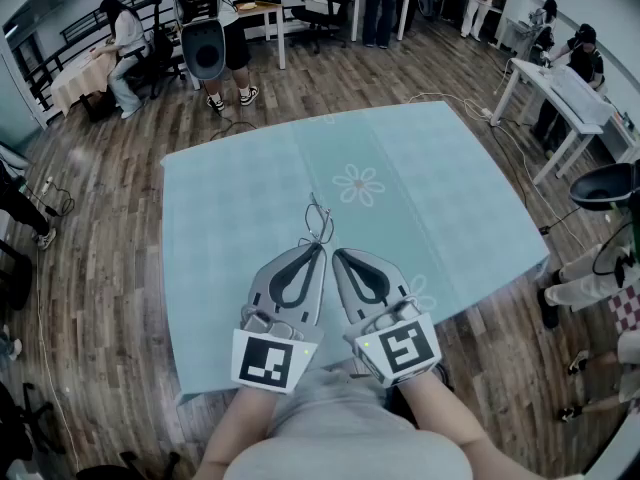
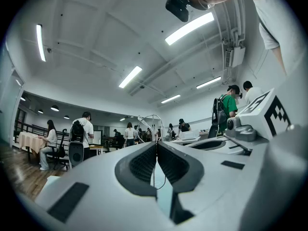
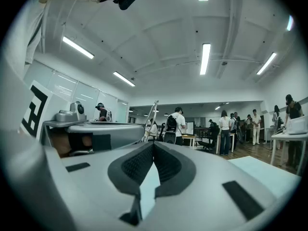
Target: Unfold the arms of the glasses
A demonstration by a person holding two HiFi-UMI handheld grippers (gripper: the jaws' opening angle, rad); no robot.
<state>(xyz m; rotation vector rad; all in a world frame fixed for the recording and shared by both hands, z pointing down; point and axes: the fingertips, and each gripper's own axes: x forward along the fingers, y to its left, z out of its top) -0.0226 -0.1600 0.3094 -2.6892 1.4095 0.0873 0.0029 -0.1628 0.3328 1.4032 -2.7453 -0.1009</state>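
Note:
Thin wire-framed glasses (image 1: 318,218) hang just above the pale blue tablecloth (image 1: 220,208), in front of both grippers. My left gripper (image 1: 322,245) is shut on them. In the left gripper view a thin wire runs down between its closed pads (image 2: 144,165), and a lens loop of the glasses (image 2: 150,124) stands beyond the tips. My right gripper (image 1: 336,253) lies right beside the left one, tips almost touching, jaws shut. In the right gripper view one arm of the glasses (image 3: 150,117) rises just left of the right gripper (image 3: 153,144). I cannot tell whether that arm is pinched.
The table's near edge (image 1: 330,363) lies under my forearms and wooden floor surrounds it. A flower print (image 1: 358,184) marks the cloth ahead. People stand and sit along the far wall, and a white desk (image 1: 560,88) stands at the right.

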